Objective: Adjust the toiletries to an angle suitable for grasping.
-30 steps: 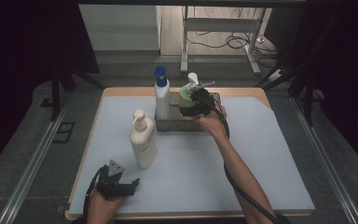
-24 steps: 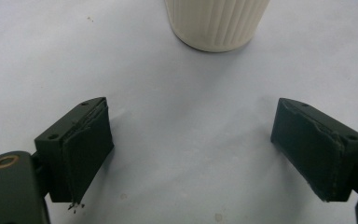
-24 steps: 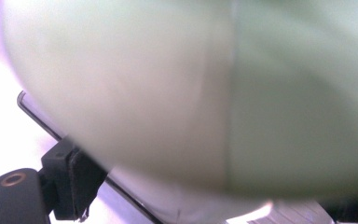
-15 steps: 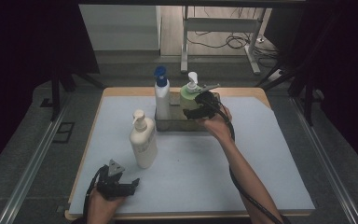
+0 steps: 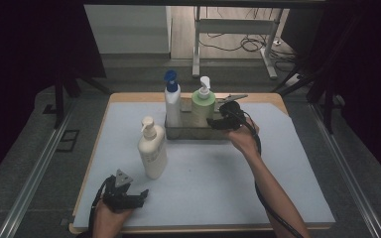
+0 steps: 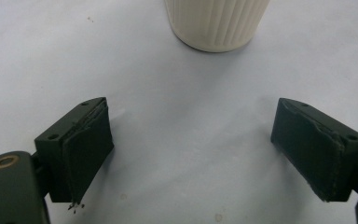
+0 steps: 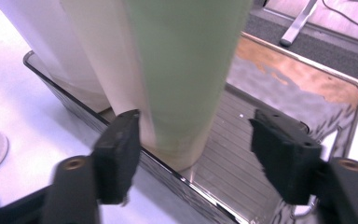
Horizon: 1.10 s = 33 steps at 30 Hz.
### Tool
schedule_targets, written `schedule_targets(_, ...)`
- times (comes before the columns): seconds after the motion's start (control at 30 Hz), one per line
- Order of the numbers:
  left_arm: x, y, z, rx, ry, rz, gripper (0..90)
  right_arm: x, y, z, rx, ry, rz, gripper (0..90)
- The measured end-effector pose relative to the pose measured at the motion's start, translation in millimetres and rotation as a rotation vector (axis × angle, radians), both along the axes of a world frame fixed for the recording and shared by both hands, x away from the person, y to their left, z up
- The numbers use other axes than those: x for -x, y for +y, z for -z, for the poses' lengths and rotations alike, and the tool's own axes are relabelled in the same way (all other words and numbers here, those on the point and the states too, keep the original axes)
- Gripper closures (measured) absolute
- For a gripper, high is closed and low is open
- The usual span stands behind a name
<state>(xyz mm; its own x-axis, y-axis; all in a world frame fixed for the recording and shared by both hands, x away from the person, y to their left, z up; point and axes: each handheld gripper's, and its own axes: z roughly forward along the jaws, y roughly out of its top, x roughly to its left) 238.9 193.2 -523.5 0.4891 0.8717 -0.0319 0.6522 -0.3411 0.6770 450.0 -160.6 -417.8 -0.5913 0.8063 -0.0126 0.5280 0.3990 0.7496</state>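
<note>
A green pump bottle (image 5: 202, 106) (image 7: 186, 60) stands upright in a metal tray (image 5: 193, 133) (image 7: 279, 107) at the back of the table. A white bottle with a blue cap (image 5: 172, 101) (image 7: 37, 42) stands beside it. My right gripper (image 5: 213, 122) (image 7: 196, 144) hovers just right of the green bottle, at the tray's near wall, open. Its jaws have just been closing, with nothing between the pads. A cream pump bottle (image 5: 152, 151) (image 6: 216, 21) stands on the white mat. My left gripper (image 5: 138, 194) (image 6: 191, 140) rests open near the front left edge, pointing at that bottle's base.
The right half of the tray (image 7: 303, 93) holds nothing. White mat (image 5: 218, 183) covers the wooden table top. Metal rails run along both sides of the table, and a stand with cables is on the floor behind it.
The right gripper has drawn back to the right and toward the person, away from the green bottle, which stays upright in the tray. Its jaws stand narrower. The left gripper has not moved.
</note>
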Motion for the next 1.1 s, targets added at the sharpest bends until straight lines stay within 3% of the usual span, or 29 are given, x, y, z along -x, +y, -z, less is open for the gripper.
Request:
schedule_targets(0.03, 0.0, 0.0, 0.0, 0.0, 0.0, 0.0, 11.9, 0.0, 0.0, 0.0, 0.0, 0.0, 0.0, 36.5)
schedule_targets(0.1, 0.0, 0.2, 0.0, -0.001, 0.0, 0.001, 11.9, -0.1, -5.5, 0.3, -0.006, 0.008, 0.012, 49.4)
schedule_targets(0.17, 0.0, 0.2, -0.1, -0.002, 0.001, 0.001, 11.9, -0.2, -6.8, 0.1, -0.012, 0.009, 0.016, 52.9)
schedule_targets(0.2, 0.0, 0.1, -0.1, -0.002, 0.001, 0.0, 11.9, -1.4, -10.0, -0.1, -0.022, 0.01, 0.029, 59.6)
schedule_targets(0.6, 0.0, 0.1, -0.1, -0.002, 0.0, 0.0, 11.9, -16.9, -11.5, 9.1, -0.025, 0.014, 0.087, 87.9)
schedule_targets(1.1, -0.1, 0.0, -0.1, -0.002, 0.0, 0.0, 11.9, -36.5, -1.8, 23.8, -0.016, 0.038, 0.123, 89.5)
